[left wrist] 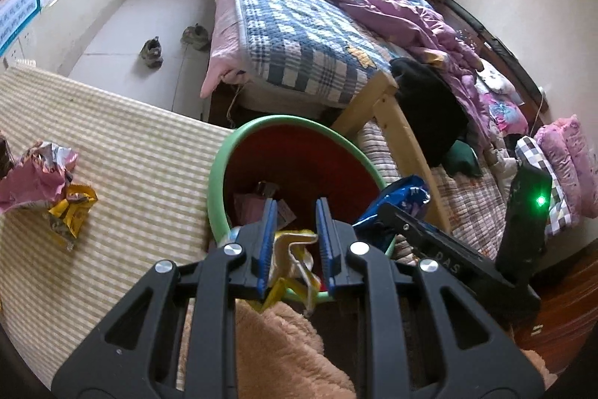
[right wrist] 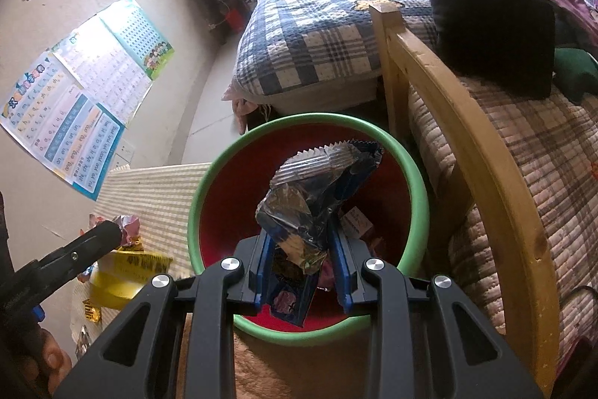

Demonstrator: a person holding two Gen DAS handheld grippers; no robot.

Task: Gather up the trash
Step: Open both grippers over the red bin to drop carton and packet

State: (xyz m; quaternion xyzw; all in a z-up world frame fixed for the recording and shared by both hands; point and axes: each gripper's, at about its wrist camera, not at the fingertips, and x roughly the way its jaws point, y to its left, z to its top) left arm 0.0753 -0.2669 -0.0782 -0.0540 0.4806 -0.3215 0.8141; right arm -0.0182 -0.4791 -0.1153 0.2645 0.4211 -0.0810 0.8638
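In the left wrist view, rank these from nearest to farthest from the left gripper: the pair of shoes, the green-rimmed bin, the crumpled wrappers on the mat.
1. Green-rimmed bin: directly under the left gripper.
2. Crumpled wrappers: off to the left on the striped mat.
3. Pair of shoes: far off on the floor beside the bed.

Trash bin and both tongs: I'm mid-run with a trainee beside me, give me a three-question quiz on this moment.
1. True or false: the left tongs hold a yellow wrapper over the green-rimmed bin.
2. What do the right tongs hold? A) blue foil wrapper B) shoe C) poster
3. Fill in: more wrappers lie on the striped ___ beside the bin.

Key: 1 true. 2 A, the blue foil wrapper, above the bin's red inside. 3 mat.
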